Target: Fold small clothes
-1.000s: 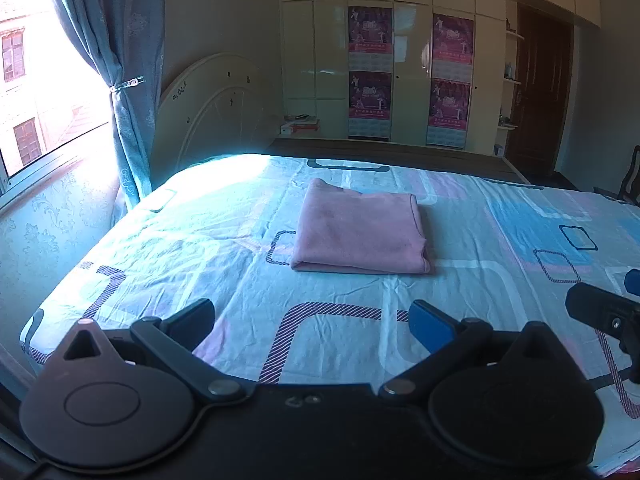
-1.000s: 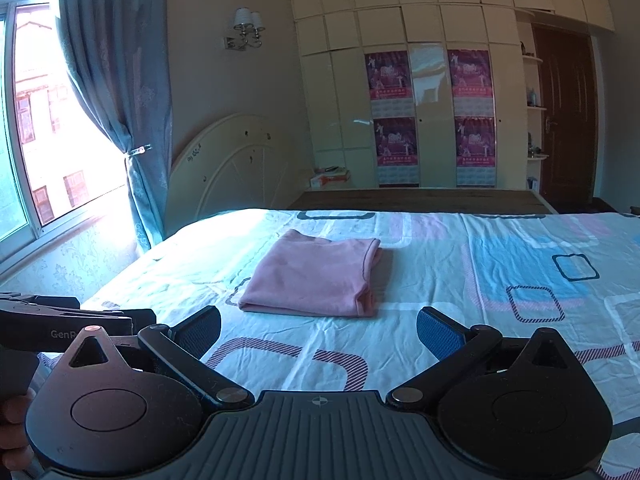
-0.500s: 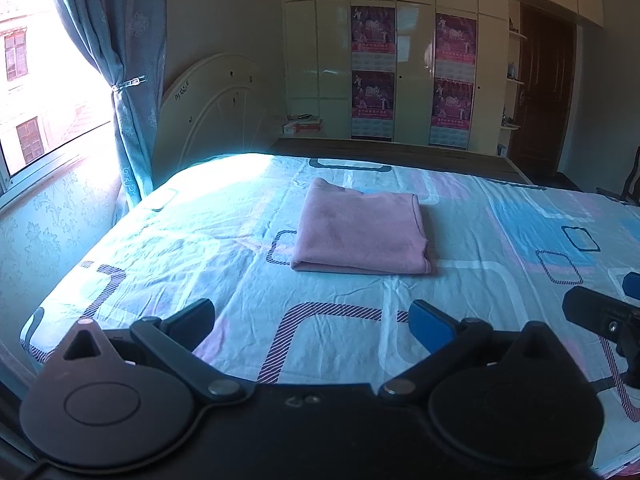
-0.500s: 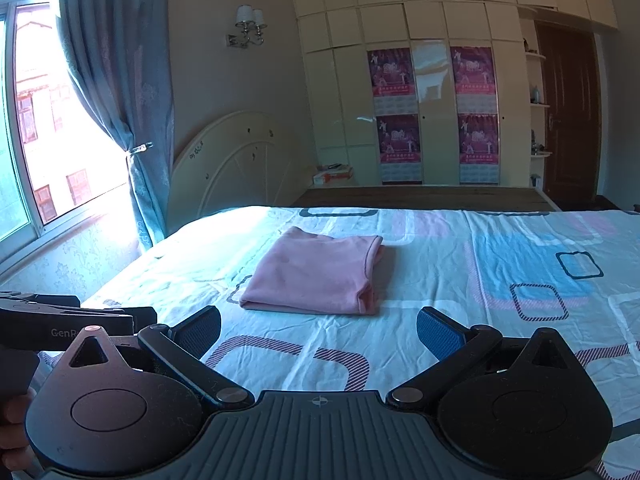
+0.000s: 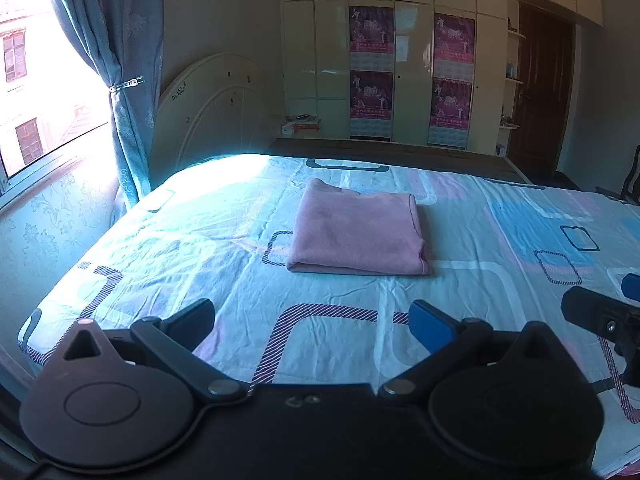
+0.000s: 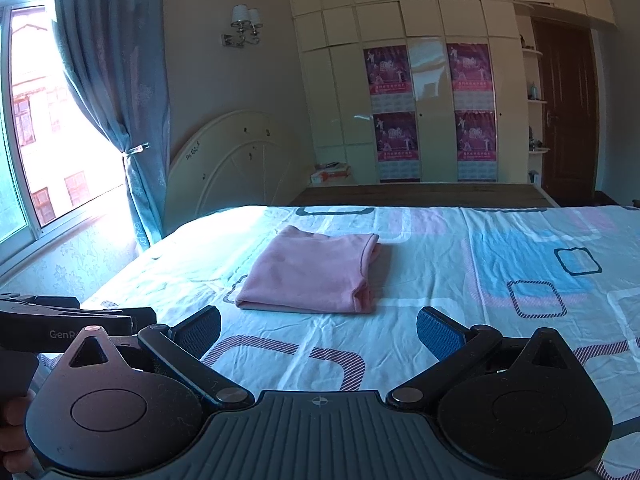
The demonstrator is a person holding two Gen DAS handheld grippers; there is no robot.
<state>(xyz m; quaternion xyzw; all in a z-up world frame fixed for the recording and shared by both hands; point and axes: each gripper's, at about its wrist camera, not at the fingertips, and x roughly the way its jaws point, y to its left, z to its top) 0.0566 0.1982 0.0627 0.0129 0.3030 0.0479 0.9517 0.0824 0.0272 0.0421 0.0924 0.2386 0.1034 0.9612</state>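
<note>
A pink garment [image 5: 358, 232] [image 6: 310, 276] lies folded into a neat rectangle in the middle of the bed, flat on the patterned sheet [image 5: 200, 248]. My left gripper [image 5: 312, 320] hangs open above the near part of the bed, well short of the garment, with nothing between its fingers. My right gripper [image 6: 318, 330] is open too, empty, just short of the garment's near edge. The right gripper's body shows at the right edge of the left wrist view, and the left gripper's body [image 6: 60, 324] at the left edge of the right wrist view.
A cream headboard [image 5: 212, 112] stands at the bed's left end, beside a blue curtain [image 5: 116, 68] and a bright window. Cream wardrobes with pink posters [image 6: 394, 112] line the far wall, and a dark door [image 6: 568, 108] is at the right. A hand [image 6: 12, 432] holds the left gripper.
Both views have shifted very slightly; the garment and both open grippers stay as they were.
</note>
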